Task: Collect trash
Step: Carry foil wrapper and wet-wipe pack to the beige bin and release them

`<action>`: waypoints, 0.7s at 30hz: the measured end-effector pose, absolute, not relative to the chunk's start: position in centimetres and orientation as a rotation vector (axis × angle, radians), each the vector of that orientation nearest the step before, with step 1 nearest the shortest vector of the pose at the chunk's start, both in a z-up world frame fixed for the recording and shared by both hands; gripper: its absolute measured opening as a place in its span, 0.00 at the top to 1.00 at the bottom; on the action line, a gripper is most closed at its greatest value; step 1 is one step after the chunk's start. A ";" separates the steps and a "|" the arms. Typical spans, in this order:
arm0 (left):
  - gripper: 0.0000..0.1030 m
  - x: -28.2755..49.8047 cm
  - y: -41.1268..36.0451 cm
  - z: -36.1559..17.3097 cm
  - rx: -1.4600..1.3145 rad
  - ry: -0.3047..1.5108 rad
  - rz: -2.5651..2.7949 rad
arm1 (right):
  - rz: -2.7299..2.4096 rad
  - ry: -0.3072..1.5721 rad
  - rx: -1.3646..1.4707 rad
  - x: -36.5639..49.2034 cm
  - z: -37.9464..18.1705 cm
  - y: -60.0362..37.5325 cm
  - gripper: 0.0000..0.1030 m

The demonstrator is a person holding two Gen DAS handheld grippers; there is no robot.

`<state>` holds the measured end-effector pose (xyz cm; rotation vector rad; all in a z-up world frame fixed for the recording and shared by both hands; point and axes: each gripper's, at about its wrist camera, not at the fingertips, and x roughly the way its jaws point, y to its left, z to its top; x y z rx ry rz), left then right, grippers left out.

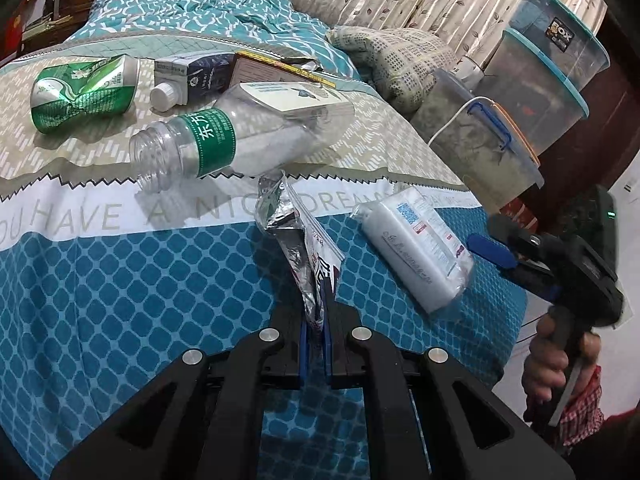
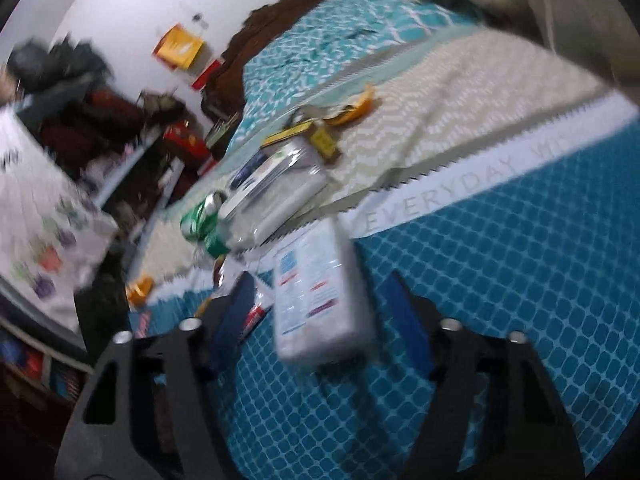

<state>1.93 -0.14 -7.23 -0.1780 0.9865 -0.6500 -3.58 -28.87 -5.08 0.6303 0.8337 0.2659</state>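
The left gripper (image 1: 316, 312) clenches a foil wrapper (image 1: 290, 236) at frame centre. In the blurred right view, the right gripper (image 2: 324, 312) seemingly stands released around a tissue pack (image 2: 320, 292), lower centre.

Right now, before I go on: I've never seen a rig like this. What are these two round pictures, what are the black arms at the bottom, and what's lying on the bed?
There is no robot: a person carries a hand-held two-finger gripper in each hand. Each round picture comes from a fisheye camera on one gripper, looking along its fingers.

In the left wrist view, the left gripper is shut on a crumpled foil wrapper. On the bedspread lie a crushed green can, a small carton with a white cap, a clear empty bottle with a green label and a white tissue pack. The right gripper shows at that view's right edge, held in the person's hand.

The right wrist view is blurred. Its gripper is open, with the tissue pack between its fingers, not yet gripped.
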 end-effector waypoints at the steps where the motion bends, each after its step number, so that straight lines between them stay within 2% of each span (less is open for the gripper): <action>1: 0.95 1.8 -0.2 -7.1 -0.182 0.985 -0.663 | 0.260 0.848 0.653 -3.3 -5.5 -29.4 0.46; 3: 0.95 1.6 -0.5 -6.5 -0.198 0.980 -0.700 | 0.259 0.880 0.707 -2.8 -6.7 -30.2 0.51; 8: 0.95 1.2 -1.6 -5.3 -0.210 0.957 -0.769 | 0.325 0.928 0.825 -2.2 -9.0 -30.4 0.51; 15: 0.95 1.4 -3.0 -6.4 -0.180 1.006 -0.764 | 0.443 0.967 0.892 -1.8 -9.7 -28.4 0.53; 21: 0.95 1.1 -3.2 -6.5 -0.167 1.001 -0.762 | 0.523 1.003 0.848 -1.1 -9.2 -25.4 0.51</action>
